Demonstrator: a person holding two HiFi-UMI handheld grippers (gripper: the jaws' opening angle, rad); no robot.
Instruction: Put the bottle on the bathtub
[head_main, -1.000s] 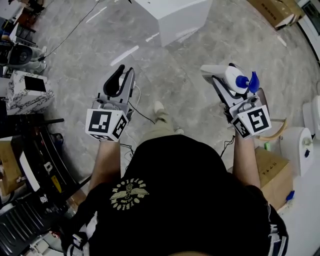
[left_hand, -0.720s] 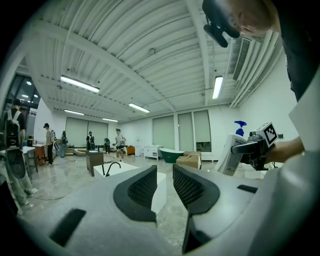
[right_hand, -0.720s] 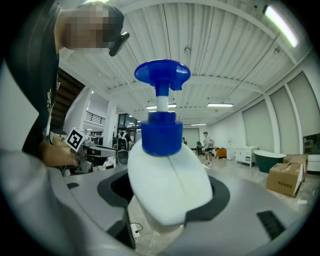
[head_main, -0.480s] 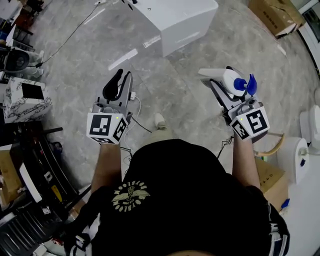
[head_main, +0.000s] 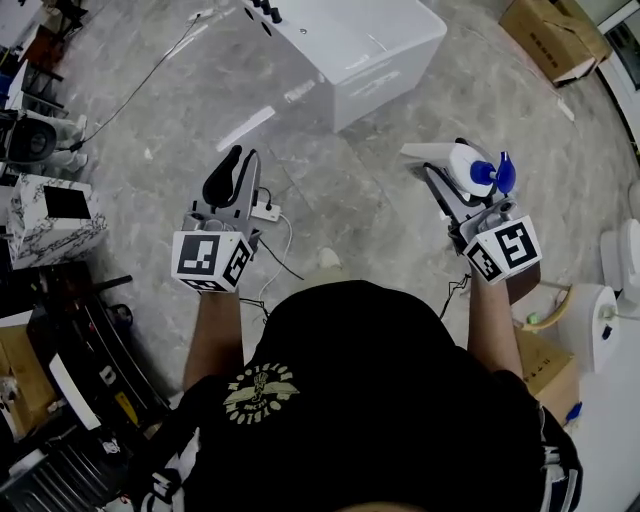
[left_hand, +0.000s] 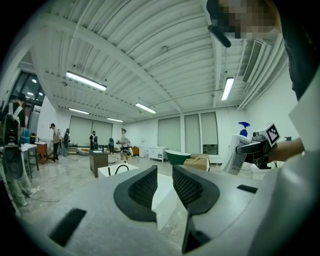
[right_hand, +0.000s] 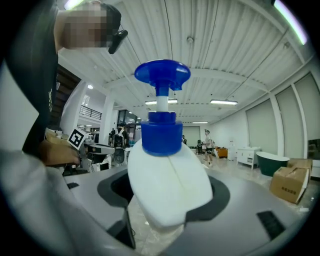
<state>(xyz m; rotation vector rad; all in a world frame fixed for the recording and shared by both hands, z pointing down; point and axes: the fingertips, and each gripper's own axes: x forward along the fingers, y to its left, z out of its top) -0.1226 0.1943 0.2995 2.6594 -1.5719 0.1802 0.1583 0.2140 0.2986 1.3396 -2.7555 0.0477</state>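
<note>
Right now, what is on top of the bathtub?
Only small dark fittings at one corner of the bathtub; the rest of its visible top is bare. Its far part runs out of the head view. The bottle is in the right tool.

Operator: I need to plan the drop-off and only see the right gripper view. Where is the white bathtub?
Observer: The head view shows the white bathtub on the floor ahead, forward and to the left of the held bottle.
Operator: Is the left gripper free to help?
Observer: Yes. In its own view, the left gripper has its fingers slightly apart with nothing between them.
</note>
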